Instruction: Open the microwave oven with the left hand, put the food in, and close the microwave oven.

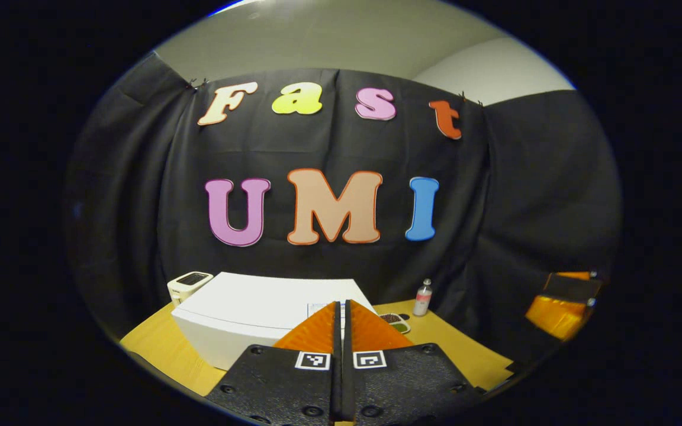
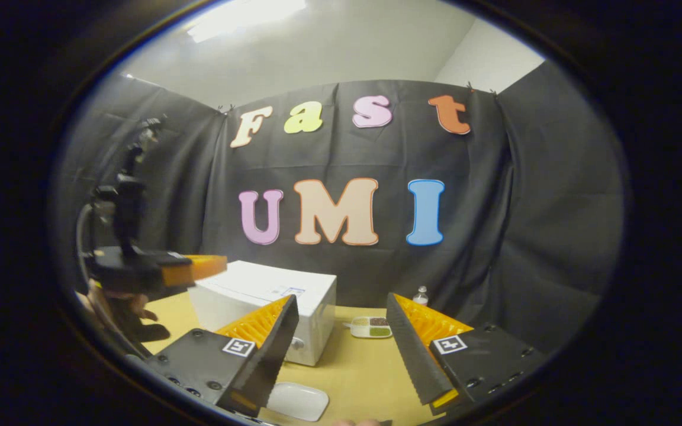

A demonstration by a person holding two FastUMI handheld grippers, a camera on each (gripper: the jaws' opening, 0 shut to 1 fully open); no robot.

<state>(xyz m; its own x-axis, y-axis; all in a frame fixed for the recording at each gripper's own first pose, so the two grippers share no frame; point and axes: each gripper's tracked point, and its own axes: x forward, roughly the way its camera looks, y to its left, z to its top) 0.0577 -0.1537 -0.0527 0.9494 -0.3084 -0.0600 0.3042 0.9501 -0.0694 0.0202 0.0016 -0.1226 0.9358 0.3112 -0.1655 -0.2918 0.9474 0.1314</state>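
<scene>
Two grippers above counter (image 2: 353,367), left gripper (image 1: 341,331) fingers together, right gripper (image 2: 341,349) fingers apart, microwave (image 2: 270,302) door closed, long axis across counter, food tray (image 2: 372,326) just right of microwave.

tabletop (image 2: 353,367): yellow-tan wooden surface, seen in both views, running back to the booth's cloth wall.
cloth wall (image 1: 524,195): black fabric, draped in folds, clipped along its top edge.
ceiling (image 2: 341,47): pale, with a bright light panel toward the upper left in the right gripper view.
small bottle (image 1: 422,297): clear with a white cap and a reddish label, upright at the back of the tabletop near the cloth.
small white device (image 1: 189,284): cream-coloured box with a dark top panel, standing at the back left of the tabletop.
white dish (image 2: 297,400): shallow, rounded-rectangular, empty, lying at the near edge of the tabletop.
</scene>
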